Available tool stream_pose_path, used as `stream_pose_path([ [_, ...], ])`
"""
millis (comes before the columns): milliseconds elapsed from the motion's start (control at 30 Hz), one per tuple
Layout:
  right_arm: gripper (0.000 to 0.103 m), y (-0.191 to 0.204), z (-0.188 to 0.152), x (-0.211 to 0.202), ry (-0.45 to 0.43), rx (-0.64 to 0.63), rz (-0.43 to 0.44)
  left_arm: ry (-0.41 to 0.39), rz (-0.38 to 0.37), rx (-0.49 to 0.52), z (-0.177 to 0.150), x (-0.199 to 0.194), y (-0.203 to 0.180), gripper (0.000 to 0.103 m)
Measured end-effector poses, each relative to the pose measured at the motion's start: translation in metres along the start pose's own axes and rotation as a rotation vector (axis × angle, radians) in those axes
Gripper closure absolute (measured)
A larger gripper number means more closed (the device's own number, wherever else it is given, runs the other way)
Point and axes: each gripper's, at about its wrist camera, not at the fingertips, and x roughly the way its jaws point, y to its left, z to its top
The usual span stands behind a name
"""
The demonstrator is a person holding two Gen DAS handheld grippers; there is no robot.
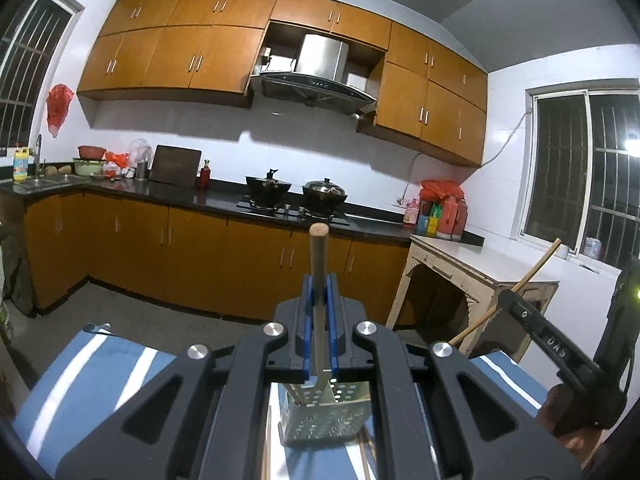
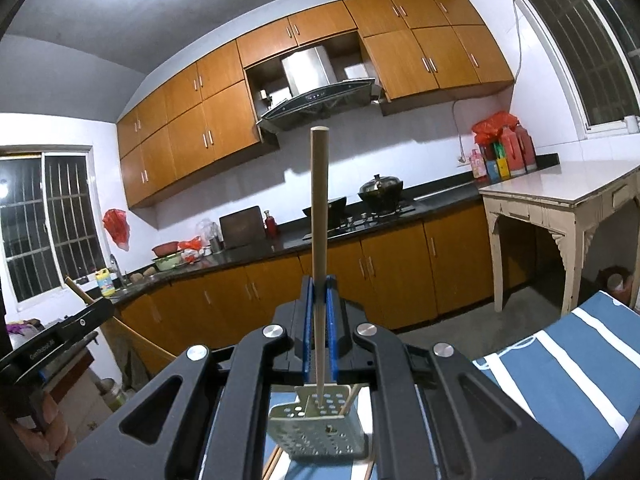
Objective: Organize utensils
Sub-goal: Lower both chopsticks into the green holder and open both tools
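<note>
My left gripper (image 1: 320,292) is shut on a wooden stick-like utensil (image 1: 319,264) that stands upright; its lower end dips into a perforated metal utensil holder (image 1: 324,420) below. My right gripper (image 2: 319,292) is shut on a thinner wooden chopstick (image 2: 319,208), also upright, with its lower end in the same holder (image 2: 320,432). The right gripper shows at the right of the left wrist view (image 1: 505,297) with its chopstick (image 1: 536,270). The left gripper body shows at the left of the right wrist view (image 2: 60,340). More chopsticks lie by the holder's base (image 1: 364,460).
The holder stands on a blue-and-white striped cloth (image 1: 80,384) (image 2: 568,364). Beyond are kitchen base cabinets (image 1: 200,256), a black counter with two woks (image 1: 296,192), and a cream side table (image 2: 560,196) at the right.
</note>
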Motion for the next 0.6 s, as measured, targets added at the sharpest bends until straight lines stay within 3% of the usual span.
stream_pose_path([
  [600, 0.095, -0.002, -0.049, 0.063, 0.192, -0.022, -0.026, 0.16, 0.008, -0.03, -0.046, 0.072, 0.025, 0.095],
])
